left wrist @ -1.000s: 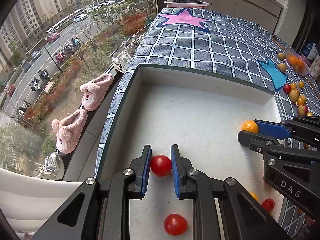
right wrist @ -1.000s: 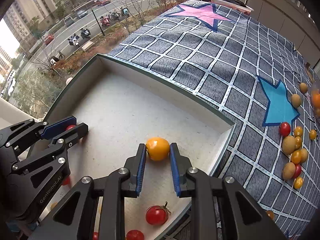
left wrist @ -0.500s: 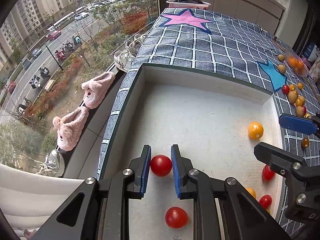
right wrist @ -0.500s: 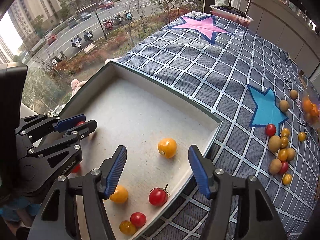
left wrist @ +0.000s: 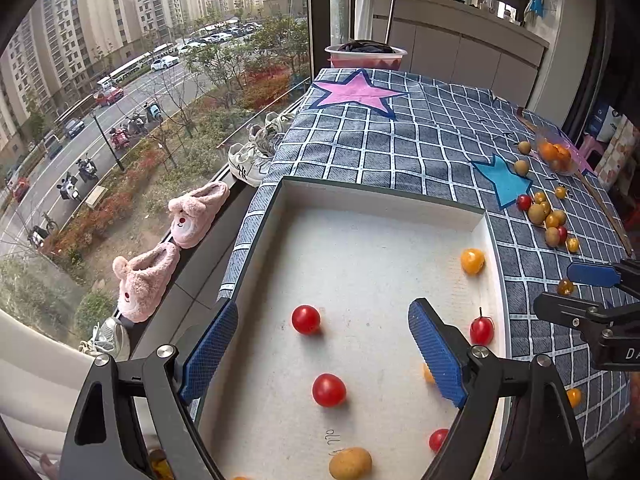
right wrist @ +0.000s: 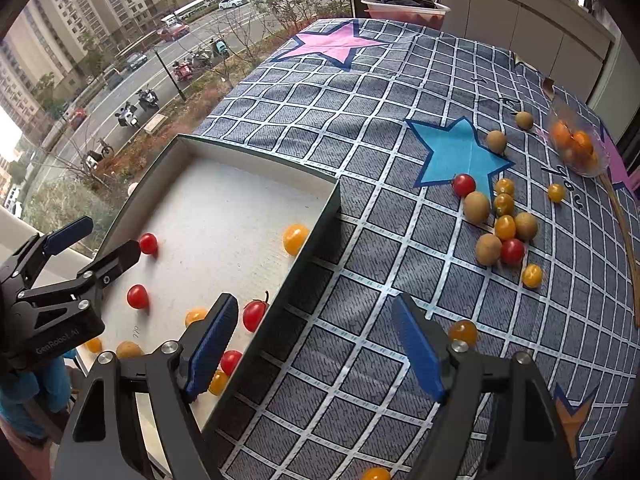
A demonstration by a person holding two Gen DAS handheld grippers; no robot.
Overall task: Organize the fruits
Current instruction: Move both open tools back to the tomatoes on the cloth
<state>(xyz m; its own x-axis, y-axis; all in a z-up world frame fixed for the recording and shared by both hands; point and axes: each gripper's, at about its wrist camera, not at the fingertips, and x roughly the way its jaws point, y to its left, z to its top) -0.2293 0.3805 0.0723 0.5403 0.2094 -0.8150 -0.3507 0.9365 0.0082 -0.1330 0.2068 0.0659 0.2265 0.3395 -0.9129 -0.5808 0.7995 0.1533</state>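
Note:
A shallow white-floored box [left wrist: 380, 196] [right wrist: 256, 168] lies on the checked cloth and holds several red and yellow cherry tomatoes. My left gripper [left wrist: 320, 350] is open and empty above the box; a red tomato [left wrist: 306, 319] lies free on the floor between its fingers. A yellow tomato [left wrist: 472, 261] [right wrist: 295, 238] rests against the box's right wall. My right gripper [right wrist: 316, 346] is open and empty over the cloth just right of the box wall. A cluster of loose fruits [right wrist: 500, 220] [left wrist: 546, 216] lies on the cloth by the blue star.
A clear bag of orange fruits [right wrist: 576, 144] lies at the far right. A pink bowl [left wrist: 366, 56] stands at the table's far end. One yellow tomato [right wrist: 463, 331] lies by my right gripper's right finger. The window ledge with slippers [left wrist: 172, 248] runs along the left.
My left gripper opened and let go of the red tomato, then drew back and up. My right gripper released the yellow tomato, opened wide and moved right over the cloth.

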